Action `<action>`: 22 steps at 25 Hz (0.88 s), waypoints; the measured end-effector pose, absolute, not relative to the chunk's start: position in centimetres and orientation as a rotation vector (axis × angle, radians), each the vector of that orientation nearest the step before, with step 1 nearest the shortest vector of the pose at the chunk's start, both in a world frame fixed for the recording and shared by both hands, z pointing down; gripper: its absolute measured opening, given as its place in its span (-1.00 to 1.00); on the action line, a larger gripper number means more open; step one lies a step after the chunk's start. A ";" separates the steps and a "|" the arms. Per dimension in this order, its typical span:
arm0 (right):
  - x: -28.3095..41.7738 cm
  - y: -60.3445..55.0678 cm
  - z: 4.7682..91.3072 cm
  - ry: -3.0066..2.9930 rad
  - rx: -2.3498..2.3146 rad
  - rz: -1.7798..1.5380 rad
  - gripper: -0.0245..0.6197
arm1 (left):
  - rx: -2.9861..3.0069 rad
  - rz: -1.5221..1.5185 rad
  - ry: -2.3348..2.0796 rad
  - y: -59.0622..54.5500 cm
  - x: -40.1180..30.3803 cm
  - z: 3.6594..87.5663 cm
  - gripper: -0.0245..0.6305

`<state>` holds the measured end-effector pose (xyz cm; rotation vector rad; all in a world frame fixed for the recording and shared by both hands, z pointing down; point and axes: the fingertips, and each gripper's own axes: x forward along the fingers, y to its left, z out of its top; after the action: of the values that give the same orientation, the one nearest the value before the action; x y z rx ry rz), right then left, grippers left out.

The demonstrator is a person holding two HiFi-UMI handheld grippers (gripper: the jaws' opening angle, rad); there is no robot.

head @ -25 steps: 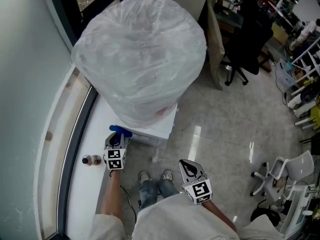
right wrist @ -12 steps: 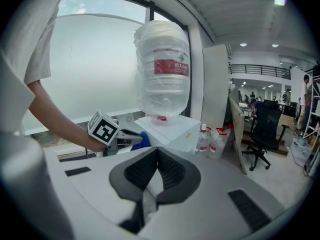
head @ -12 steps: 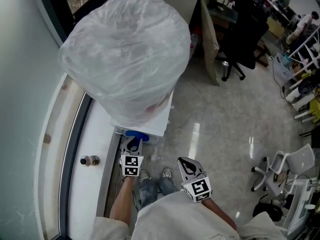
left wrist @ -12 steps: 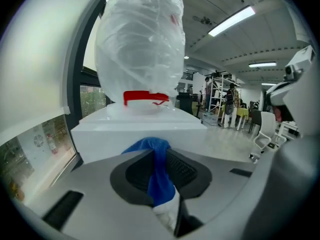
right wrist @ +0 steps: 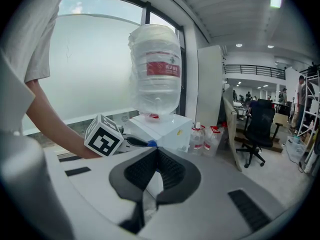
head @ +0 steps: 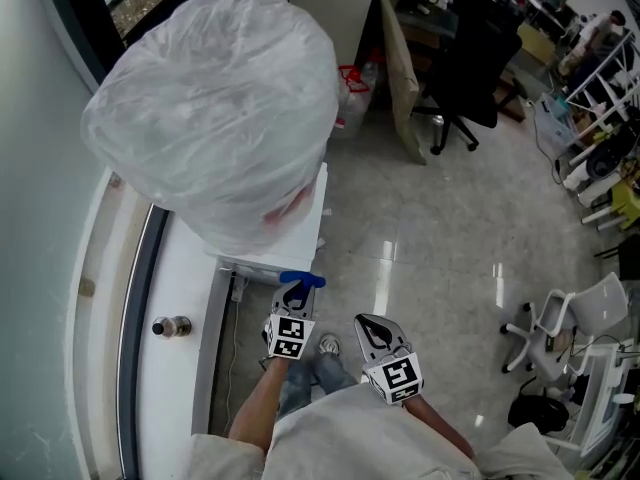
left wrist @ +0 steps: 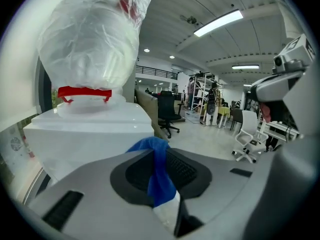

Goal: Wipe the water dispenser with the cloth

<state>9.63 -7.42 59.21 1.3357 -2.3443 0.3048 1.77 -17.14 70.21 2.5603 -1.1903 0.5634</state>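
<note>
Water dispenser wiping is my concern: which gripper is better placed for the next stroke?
Left. The left gripper is shut on the blue cloth beside the white water dispenser; the right gripper is shut, empty and farther away.

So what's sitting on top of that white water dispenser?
A big upturned, plastic-wrapped water bottle with a red label. From overhead it covers most of the dispenser's top.

White short-sleeved shirt, blue jeans, left hand-held gripper, right hand-held gripper — black-and-white marker cubes.
</note>
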 end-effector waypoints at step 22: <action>7.6 -7.3 59.2 -2.382 1.261 0.294 -0.88 | 2.290 0.626 -1.551 -17.6 -14.9 71.9 -0.69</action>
<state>7.57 -7.30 59.21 1.2610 -2.3819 0.2938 -14.85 -17.60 71.85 2.2900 -1.5505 0.6262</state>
